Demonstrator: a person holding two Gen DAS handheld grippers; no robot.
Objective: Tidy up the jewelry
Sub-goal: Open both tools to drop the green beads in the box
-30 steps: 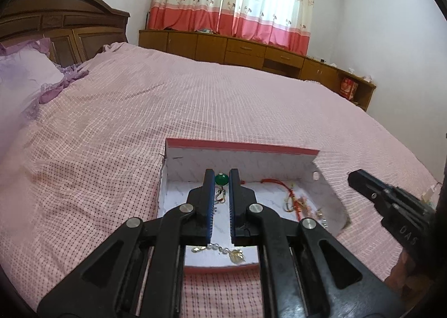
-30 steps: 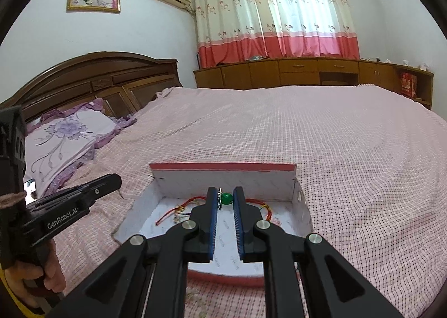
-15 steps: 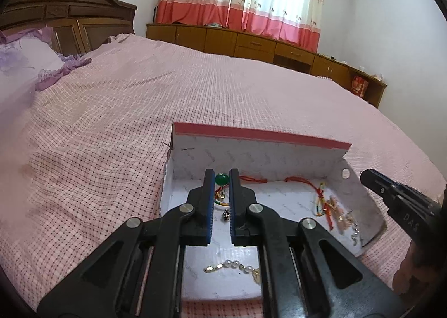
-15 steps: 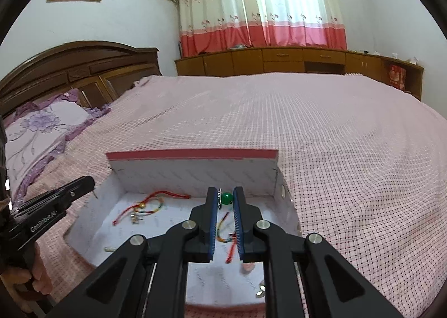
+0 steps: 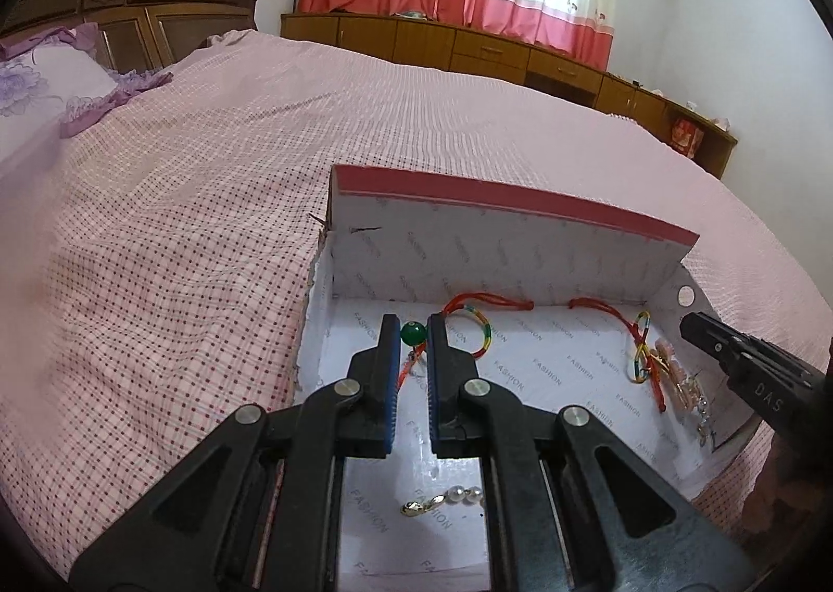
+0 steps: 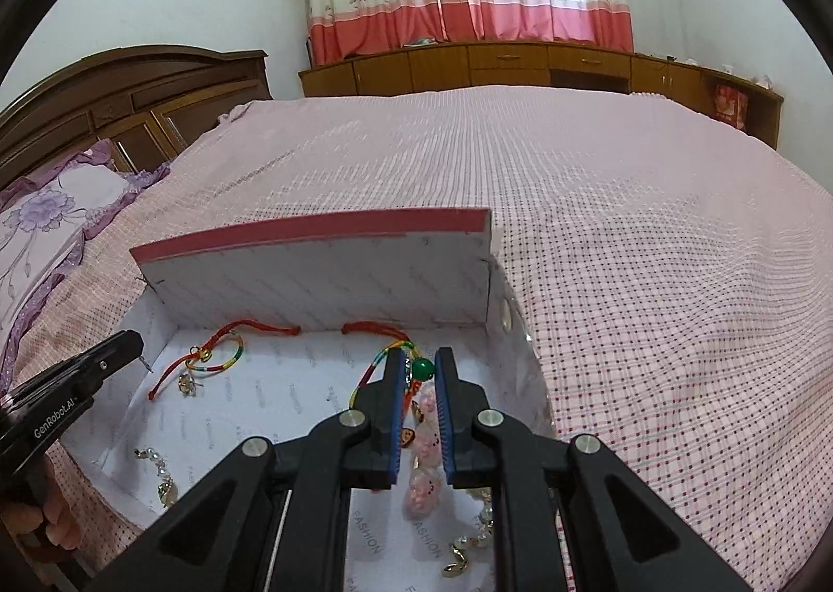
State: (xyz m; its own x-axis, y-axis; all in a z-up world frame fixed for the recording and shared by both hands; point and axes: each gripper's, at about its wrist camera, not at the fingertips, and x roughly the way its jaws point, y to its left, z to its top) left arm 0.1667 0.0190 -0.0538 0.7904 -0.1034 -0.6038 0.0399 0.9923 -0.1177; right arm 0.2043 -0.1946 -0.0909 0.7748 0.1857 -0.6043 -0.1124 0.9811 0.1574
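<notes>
Up close, the left tool (image 5: 414, 326) has its blue-padded jaws drawn almost together, and a round green bead (image 5: 414, 333) sits pinched between their tips, with a thin red cord and a small metal bit hanging just under it. The right tool (image 6: 420, 357) is likewise nearly shut, clamped on another green bead (image 6: 423, 369), from which a striped red, yellow and green cord (image 6: 375, 368) trails off to its left. Both tools point down into an open box (image 5: 510, 206) lined in white paper, its far flap standing up with a pink-red edge. Just beyond the left tool's tips lies a red cord bracelet (image 5: 471, 316) with a rainbow-striped loop. Farther to its right, near the right tool's black tip, a second red and striped cord (image 5: 643, 347) lies tangled beside some pale, glittery pieces (image 5: 687, 383). Under the left tool's arms, close to the camera, is a short row of pearls with a gold leaf-like charm (image 5: 442, 498). Beneath the right tool's jaws lie pink translucent beads (image 6: 429, 446), and nearer the camera a gold piece (image 6: 458, 561). The box lining is printed all over with the word "FASHION". Seen from the right wrist, the left tool's side reads "GenRobot.AI", and a hand (image 6: 52, 524) grips it. Seen from the left wrist, the right tool shows the letters "DAS". The box rests on a bed under a pink checked cover (image 5: 156, 253), which spreads away from both tools.
</notes>
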